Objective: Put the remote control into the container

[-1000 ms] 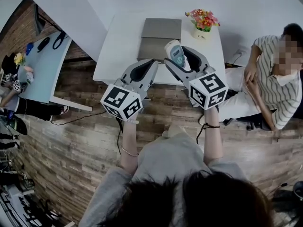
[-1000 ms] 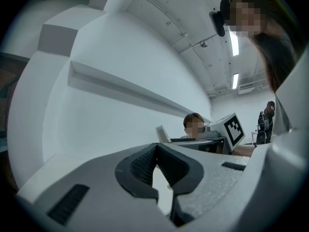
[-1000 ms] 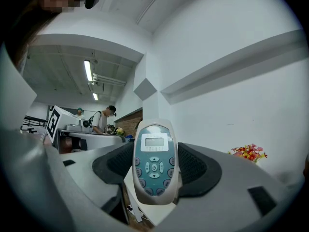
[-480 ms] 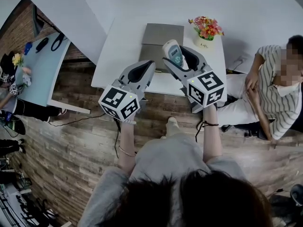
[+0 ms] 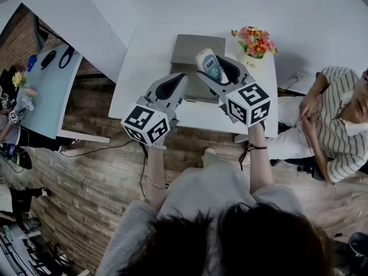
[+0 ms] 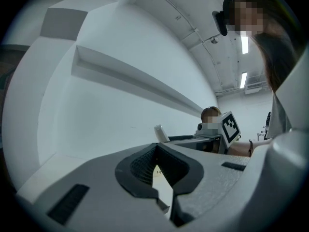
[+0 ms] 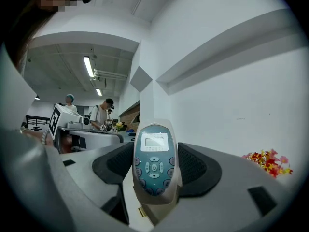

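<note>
Glossy plastic remote (image 7: 153,161), matt smooth container (image 5: 192,45)

White table (image 5: 149,56) on wood-plank floor (image 5: 86,171), white wall (image 7: 231,95).

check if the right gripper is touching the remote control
Touching. In the right gripper view, the right gripper clamps the remote control between its jaws.

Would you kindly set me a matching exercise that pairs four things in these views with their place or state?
1 remote control
2 left tongs
3 flowers
4 container

A shut, holding nothing
B grey, lying on the white table
C clamped in the right tongs
D potted, near the table's corner

Pairs: 1-C, 2-A, 3-D, 4-B
</note>
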Demonstrator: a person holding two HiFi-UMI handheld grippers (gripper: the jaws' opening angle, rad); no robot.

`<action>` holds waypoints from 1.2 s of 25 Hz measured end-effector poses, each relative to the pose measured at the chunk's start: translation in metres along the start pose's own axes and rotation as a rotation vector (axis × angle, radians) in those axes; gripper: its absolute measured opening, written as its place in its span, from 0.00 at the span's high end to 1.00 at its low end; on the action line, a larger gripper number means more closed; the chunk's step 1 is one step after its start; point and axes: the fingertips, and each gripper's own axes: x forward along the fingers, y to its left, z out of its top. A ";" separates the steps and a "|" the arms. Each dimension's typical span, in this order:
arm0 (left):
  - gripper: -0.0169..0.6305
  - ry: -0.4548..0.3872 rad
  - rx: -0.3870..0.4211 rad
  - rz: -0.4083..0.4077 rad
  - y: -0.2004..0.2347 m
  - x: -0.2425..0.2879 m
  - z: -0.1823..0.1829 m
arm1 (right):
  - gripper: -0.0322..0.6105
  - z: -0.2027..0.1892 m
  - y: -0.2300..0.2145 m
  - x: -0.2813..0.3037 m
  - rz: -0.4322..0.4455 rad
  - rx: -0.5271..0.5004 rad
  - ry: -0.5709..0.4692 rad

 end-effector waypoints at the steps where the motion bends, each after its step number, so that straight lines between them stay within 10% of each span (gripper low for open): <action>1: 0.97 0.006 -0.007 0.003 0.004 0.003 -0.003 | 0.51 -0.002 -0.004 0.004 0.004 0.001 0.008; 30: 0.97 0.177 -0.165 0.027 0.084 0.046 -0.075 | 0.51 -0.083 -0.048 0.089 0.071 0.044 0.276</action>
